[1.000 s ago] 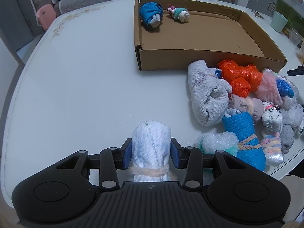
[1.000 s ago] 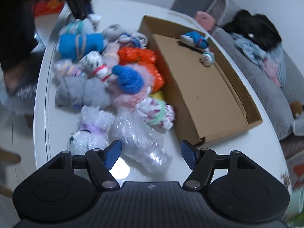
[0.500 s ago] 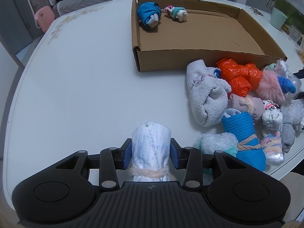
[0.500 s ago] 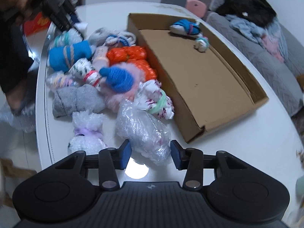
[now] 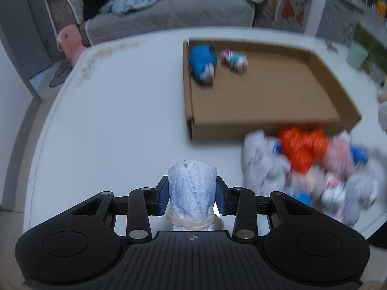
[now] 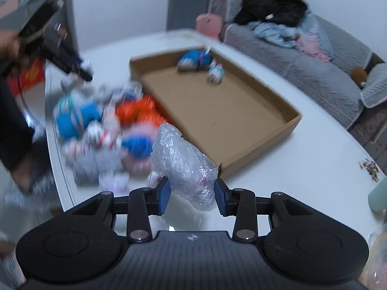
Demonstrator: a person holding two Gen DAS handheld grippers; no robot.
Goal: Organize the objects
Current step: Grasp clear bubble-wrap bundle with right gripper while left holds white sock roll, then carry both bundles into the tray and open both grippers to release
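Left gripper (image 5: 191, 194) pinches the white roll (image 5: 191, 193) between its pads; right gripper (image 6: 191, 193) squeezes a plastic bundle (image 6: 185, 159), seemingly lifted.

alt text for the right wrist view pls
The right gripper holds a clear plastic-wrapped bundle between its blue fingers. Beyond, a cardboard box on a white table holds two sock bundles; a blurred pile of bundles lies left.

Two bundles (image 5: 202, 65) lie in the box's (image 5: 266, 125) far-left corner; the pile (image 5: 309, 169) sits before its near wall.
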